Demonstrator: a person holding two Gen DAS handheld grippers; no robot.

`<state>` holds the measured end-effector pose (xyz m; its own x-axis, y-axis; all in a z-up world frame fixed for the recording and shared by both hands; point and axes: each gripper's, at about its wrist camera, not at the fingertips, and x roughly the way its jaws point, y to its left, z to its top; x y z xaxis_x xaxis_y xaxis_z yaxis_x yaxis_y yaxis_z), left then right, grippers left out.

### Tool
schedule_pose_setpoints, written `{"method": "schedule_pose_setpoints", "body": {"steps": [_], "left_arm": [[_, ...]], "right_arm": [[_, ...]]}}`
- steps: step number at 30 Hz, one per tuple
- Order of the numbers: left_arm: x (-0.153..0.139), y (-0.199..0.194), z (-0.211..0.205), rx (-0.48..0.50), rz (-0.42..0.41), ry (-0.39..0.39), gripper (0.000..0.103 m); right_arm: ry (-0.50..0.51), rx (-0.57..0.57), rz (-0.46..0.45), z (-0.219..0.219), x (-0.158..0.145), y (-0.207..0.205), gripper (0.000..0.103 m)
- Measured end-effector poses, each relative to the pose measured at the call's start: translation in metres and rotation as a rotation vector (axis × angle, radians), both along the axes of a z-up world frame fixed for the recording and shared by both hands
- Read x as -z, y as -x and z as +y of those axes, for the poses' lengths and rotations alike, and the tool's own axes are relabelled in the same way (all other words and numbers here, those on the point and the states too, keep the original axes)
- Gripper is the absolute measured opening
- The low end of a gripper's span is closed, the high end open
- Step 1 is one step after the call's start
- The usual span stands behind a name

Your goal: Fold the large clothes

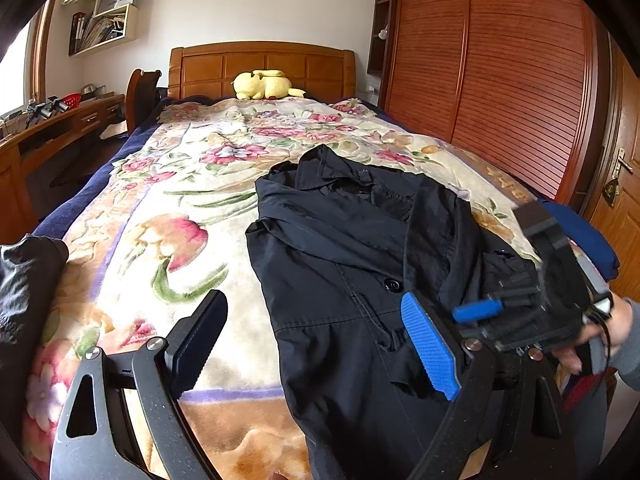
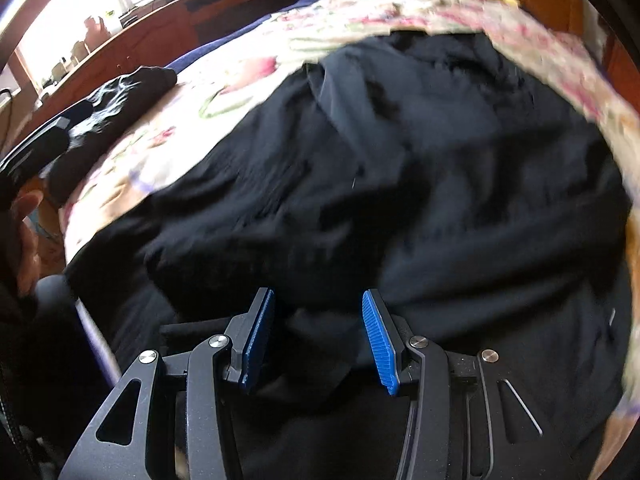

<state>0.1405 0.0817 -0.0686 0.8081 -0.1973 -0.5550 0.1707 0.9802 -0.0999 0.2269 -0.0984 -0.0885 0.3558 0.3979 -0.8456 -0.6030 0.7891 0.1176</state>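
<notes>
The right wrist view is smeared throughout, so the black coat (image 2: 400, 184) shows no seams or buttons there. In the left wrist view the coat's hem runs off the bottom edge, and the right claw (image 1: 476, 312) hides its right sleeve. A dark garment (image 1: 24, 280) is cut off at the left edge.

A floral-blanketed bed (image 1: 192, 184) faces a slatted wooden wardrobe (image 1: 492, 80); daylight seemingly enters from a window (image 2: 80, 12).

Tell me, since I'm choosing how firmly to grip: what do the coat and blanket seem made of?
Coat: thin woven black cloth, matte, probably cotton or a blend; it creases sharply. Blanket: plush fleece, likely synthetic; its floral print looks soft and fuzzy.
</notes>
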Motion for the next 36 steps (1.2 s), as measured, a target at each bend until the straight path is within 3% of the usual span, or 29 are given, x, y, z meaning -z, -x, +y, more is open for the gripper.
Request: {"method": "schedule_pose_setpoints", "body": {"steps": [11,20,27,32,36], "left_arm": [[0.011,-0.009,-0.016,0.023,0.040,-0.038,0.089],[0.026,-0.022,-0.052,0.119,0.118,-0.045,0.089],[0.043,-0.037,-0.083,0.166,0.201,-0.055,0.089],[0.057,-0.039,-0.097,0.172,0.243,-0.105,0.089],[0.064,-0.039,-0.101,0.164,0.256,-0.135,0.089]], "right_arm": [[-0.022,0.024,-0.018,-0.028,-0.007,0.023,0.048],[0.000,0.095,-0.182,-0.064,-0.021,0.041,0.048],[-0.029,0.209,-0.214,-0.115,-0.013,0.023,0.048],[-0.012,0.267,-0.259,-0.130,0.000,0.000,0.048],[-0.039,0.300,-0.244,-0.133,0.023,-0.021,0.048]]}}
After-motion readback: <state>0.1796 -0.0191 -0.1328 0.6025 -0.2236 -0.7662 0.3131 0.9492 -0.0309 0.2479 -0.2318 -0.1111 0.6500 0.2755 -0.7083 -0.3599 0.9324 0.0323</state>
